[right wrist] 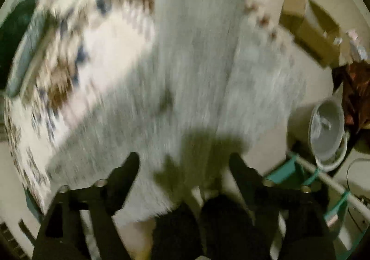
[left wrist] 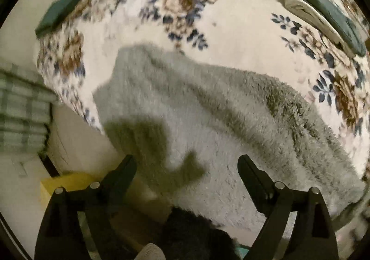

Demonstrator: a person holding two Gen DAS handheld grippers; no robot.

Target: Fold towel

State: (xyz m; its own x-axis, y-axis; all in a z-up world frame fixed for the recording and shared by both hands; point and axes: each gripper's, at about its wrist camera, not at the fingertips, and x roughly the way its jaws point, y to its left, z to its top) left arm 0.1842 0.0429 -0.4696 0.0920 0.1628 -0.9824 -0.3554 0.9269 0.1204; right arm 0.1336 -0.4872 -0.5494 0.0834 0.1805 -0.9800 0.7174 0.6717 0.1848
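Below, a floral bedspread [left wrist: 231, 28] in cream, brown and blue covers the bed, with the fluffy grey towel [left wrist: 208, 121] lying near its edge, a fold ridge running across it; pale floor, a cardboard box [right wrist: 309, 26] and a white bucket [right wrist: 328, 130] sit beside the bed. Both the left gripper [left wrist: 187, 162] and right gripper [right wrist: 185, 160] point down over the towel, jaws spread wide, holding nothing and pressing on nothing.

Motion blur smears the towel [right wrist: 196, 63] and floral bedspread [right wrist: 69, 51].
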